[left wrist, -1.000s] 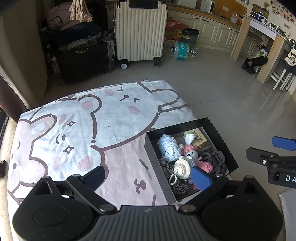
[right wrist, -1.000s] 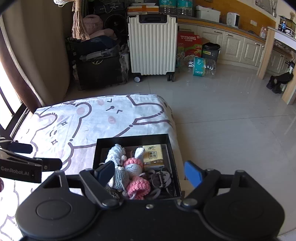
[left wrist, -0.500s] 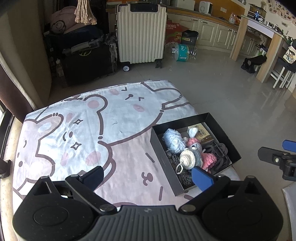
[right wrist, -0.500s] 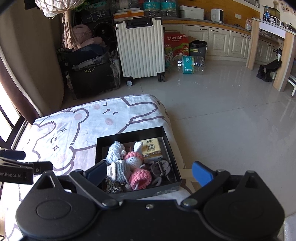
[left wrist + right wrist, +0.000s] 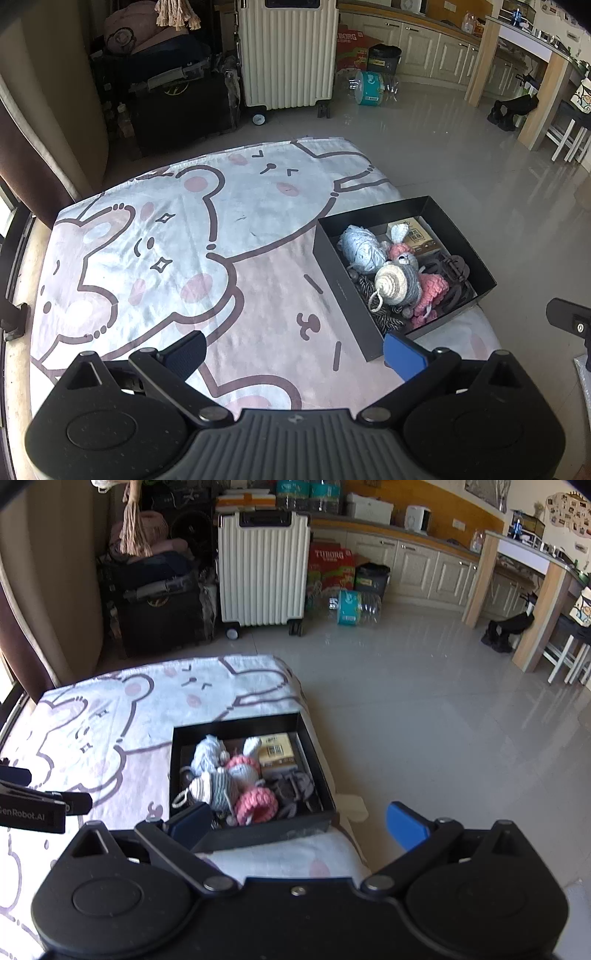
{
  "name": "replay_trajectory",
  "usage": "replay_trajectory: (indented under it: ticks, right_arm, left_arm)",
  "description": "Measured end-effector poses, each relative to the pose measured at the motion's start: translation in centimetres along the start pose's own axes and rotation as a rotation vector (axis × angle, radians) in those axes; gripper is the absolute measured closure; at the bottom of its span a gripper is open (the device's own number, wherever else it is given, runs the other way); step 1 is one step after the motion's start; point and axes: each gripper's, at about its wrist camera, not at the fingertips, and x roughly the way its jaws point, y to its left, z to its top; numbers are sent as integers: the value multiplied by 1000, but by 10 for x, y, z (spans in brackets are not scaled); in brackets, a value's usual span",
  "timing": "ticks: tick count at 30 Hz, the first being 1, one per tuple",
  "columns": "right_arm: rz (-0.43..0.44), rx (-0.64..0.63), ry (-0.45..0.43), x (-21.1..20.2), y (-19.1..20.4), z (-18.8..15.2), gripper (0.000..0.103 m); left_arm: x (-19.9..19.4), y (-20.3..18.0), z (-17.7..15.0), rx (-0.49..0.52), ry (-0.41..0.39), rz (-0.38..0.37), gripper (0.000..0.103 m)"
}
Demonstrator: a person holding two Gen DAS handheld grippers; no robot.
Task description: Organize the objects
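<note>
A shallow black cardboard box (image 5: 341, 284) is set at the right edge of a table covered by a white and pink cartoon-bear cloth (image 5: 155, 236). Pale blue, grey and pink crocheted toys (image 5: 399, 273) are piled inside it. The left gripper (image 5: 293, 349) is held above the cloth's near edge, jaws spread, nothing between them.

Box of toys at the bed's near right corner

The box (image 5: 341, 280) sat on the cartoon-print sheet (image 5: 177, 236), holding a yarn ball (image 5: 360, 251), crocheted dolls (image 5: 400, 282), a small carton (image 5: 419, 236) at its far side and straps (image 5: 452, 267). A suitcase (image 5: 288, 55) stood on the floor beyond the bed.
</note>
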Motion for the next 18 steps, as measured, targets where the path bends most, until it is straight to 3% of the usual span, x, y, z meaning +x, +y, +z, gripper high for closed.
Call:
replay_trajectory:
  ticks: [18]
  right_arm:
    - [-43,39,76,19,5,-18,1]
  left_arm:
    - [-8,2,-10,18,-13,-5,2]
